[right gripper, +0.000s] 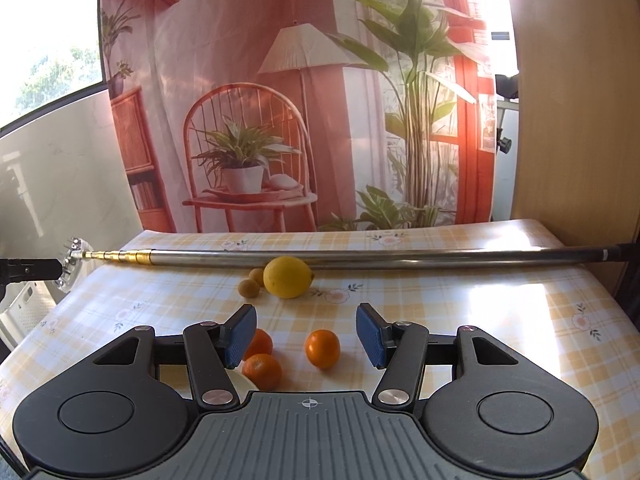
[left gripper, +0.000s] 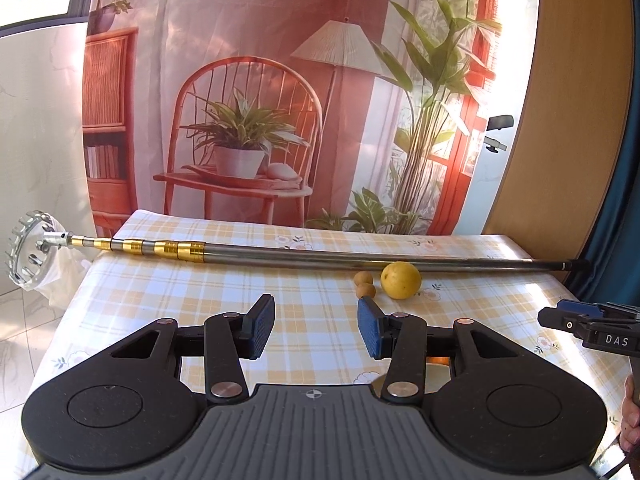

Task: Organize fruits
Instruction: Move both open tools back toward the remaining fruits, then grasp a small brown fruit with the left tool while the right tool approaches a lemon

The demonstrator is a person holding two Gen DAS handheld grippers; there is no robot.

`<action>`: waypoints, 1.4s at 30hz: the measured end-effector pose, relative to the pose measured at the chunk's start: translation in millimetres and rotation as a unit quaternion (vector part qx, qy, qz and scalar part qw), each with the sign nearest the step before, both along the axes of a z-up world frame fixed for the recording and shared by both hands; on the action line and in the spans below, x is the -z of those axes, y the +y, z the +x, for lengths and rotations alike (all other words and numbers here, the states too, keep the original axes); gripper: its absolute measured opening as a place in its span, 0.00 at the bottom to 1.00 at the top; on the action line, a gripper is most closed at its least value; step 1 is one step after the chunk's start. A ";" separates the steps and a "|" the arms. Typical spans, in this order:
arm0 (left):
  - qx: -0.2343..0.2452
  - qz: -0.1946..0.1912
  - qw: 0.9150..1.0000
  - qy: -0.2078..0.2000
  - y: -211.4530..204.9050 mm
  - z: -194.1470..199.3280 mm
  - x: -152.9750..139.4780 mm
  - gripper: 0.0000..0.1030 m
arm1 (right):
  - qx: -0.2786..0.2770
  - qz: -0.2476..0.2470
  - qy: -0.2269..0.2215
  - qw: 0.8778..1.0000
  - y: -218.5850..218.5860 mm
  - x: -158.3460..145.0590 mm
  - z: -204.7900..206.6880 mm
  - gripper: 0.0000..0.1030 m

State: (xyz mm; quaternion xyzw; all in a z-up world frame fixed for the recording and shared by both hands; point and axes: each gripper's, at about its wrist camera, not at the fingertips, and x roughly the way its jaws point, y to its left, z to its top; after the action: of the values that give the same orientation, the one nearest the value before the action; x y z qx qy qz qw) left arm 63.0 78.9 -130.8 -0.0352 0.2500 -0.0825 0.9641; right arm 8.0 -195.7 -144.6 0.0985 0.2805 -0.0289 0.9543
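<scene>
Right gripper (right gripper: 306, 336) level, spread wide above oranges (right gripper: 322, 348).

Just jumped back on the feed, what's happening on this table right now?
Nothing is being held yet. The left claw and the right claw are both open and empty above the checked tablecloth. Three oranges sit loose just ahead of the right claw. Farther back, a lemon and two small brown fruits lie beside a long telescopic pole stretched across the table.
</scene>
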 end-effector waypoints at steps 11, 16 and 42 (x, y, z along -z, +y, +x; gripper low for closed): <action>0.006 0.019 1.000 -0.002 -3.1 21.9 -5.2 0.47 | 0.000 0.000 -0.008 1.000 -9.4 2.3 19.2 0.51; 0.014 0.016 1.000 0.011 -6.1 30.4 0.5 0.47 | 0.001 0.015 -0.004 1.000 -13.8 9.7 20.4 0.51; 0.062 0.014 0.996 0.060 -12.8 37.2 7.8 0.47 | 0.035 0.056 0.020 0.998 -31.1 27.4 -0.2 0.51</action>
State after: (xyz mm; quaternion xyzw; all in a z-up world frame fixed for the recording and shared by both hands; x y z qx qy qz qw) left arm 100.2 66.1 -138.6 -0.0111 0.3101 -0.1362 0.9408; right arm 7.8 -226.8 -171.9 0.1606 0.2973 -0.0488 0.9399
